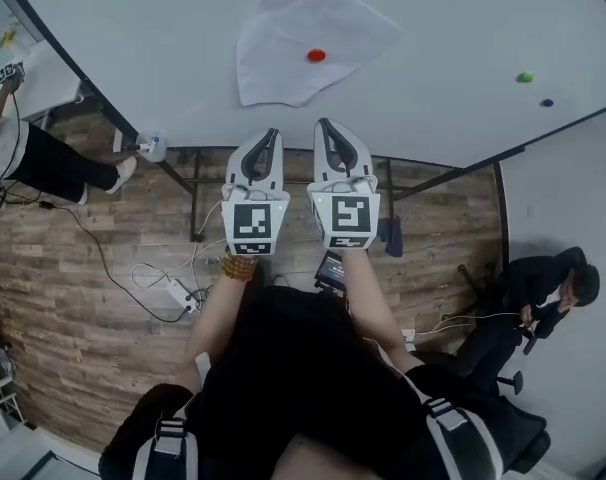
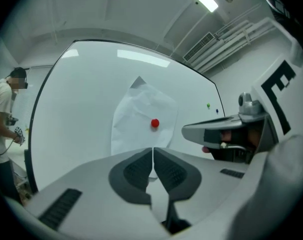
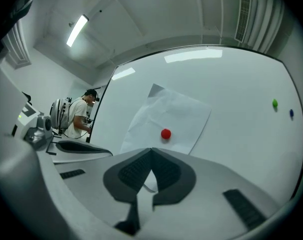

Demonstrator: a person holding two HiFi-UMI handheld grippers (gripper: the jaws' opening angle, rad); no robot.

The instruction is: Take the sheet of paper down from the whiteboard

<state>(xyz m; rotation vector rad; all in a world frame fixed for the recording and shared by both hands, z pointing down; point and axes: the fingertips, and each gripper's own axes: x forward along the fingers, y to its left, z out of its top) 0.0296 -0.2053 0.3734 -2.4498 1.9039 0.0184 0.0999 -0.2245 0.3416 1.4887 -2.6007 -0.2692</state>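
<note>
A crumpled white sheet of paper (image 1: 303, 43) hangs on the whiteboard (image 1: 133, 38), pinned by a red round magnet (image 1: 316, 55). My left gripper (image 1: 272, 134) and right gripper (image 1: 324, 125) sit side by side just short of the board's lower edge, both pointing at the paper and both shut with nothing between the jaws. In the left gripper view the paper (image 2: 141, 116) and red magnet (image 2: 155, 123) lie straight ahead beyond the shut left gripper (image 2: 152, 149). The right gripper view shows the paper (image 3: 169, 121) and red magnet (image 3: 165, 133) above its shut right gripper (image 3: 151, 150).
A green magnet (image 1: 524, 77) and a blue magnet (image 1: 547, 102) stick to the board at the right. A person (image 1: 43, 158) stands at the left, another person (image 1: 528, 303) sits at the right. Cables and a power strip (image 1: 178, 293) lie on the wood floor.
</note>
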